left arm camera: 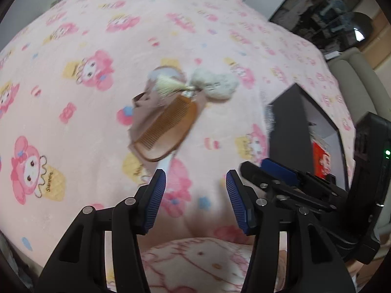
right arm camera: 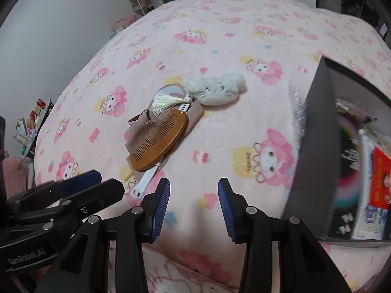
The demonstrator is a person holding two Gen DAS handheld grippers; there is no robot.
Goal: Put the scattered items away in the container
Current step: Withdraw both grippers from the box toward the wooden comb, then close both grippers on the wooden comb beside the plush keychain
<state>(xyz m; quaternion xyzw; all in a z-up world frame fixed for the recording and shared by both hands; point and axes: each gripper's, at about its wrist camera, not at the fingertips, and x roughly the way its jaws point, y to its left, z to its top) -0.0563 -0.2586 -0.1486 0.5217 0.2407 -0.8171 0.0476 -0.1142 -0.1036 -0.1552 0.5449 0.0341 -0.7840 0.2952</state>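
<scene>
**2 grippers over the bed, nothing held**

A pink blanket (right arm camera: 220,36) with cartoon prints covers the bed. In the middle lies a small pile. A brown comb (right arm camera: 158,144) rests on a tan cloth (right arm camera: 136,124). A white tassel (right arm camera: 163,103) lies at the top of the comb. A fluffy grey toy (right arm camera: 217,89) touches the pile at its far end. A white strip (right arm camera: 146,178) pokes out from under the comb.

The dark box (right arm camera: 317,134) sits on the bed to the right, apart from the pile. It already holds a red card (right arm camera: 381,178) and other things.

The left gripper (left arm camera: 195,195) is spread and empty. The right gripper (right arm camera: 194,204) is spread and empty too. Both hover near the pile, side by side.
</scene>
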